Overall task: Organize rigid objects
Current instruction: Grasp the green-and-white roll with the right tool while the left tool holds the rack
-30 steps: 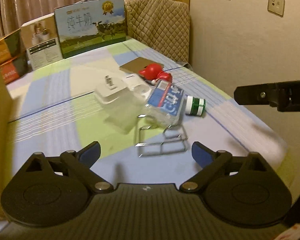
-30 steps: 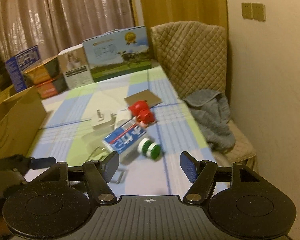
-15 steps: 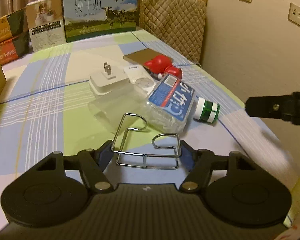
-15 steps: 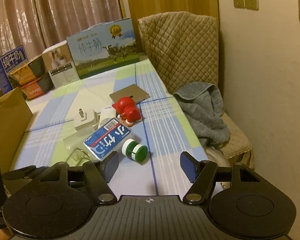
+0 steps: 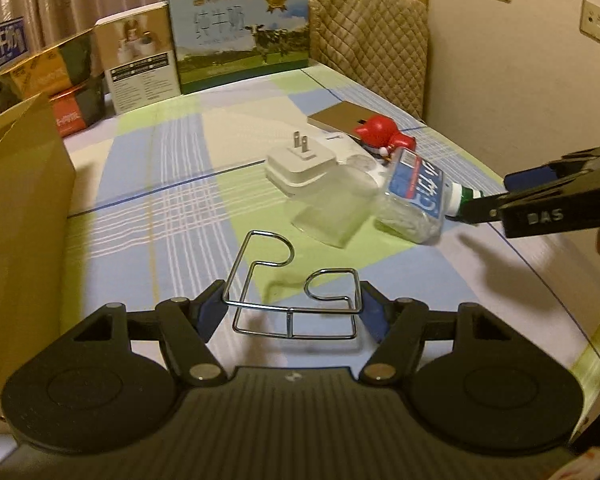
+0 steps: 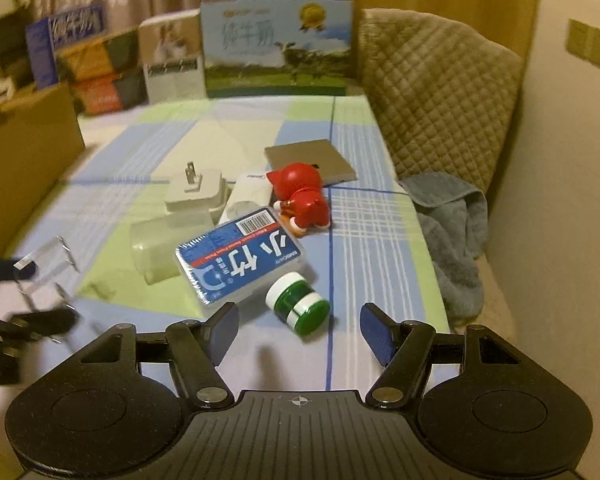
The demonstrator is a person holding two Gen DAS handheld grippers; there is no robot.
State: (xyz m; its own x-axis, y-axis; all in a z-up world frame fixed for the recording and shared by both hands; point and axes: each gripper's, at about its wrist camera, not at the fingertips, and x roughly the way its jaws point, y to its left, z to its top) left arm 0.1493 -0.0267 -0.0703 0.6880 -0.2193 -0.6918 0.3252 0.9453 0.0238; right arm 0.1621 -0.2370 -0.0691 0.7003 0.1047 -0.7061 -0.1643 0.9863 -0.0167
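Wire rack (image 5: 292,300) sits clamped in the left gripper (image 5: 292,314); the right gripper (image 6: 298,332) gapes empty, green-capped bottle (image 6: 298,304) at its twelve o'clock.

bare tabletop (image 5: 148,184) lies open on the left up to the cardboard box (image 5: 16,216); ahead, a charger (image 5: 300,166), clear tub (image 5: 332,210) and labelled case (image 6: 240,256) crowd the middle.

A blue-and-green milk carton box with a cow picture (image 6: 278,46) stands at the counter's far end, beside a white box (image 5: 142,62). A quilted beige chair (image 6: 440,92) holds a crumpled grey towel (image 6: 454,232).
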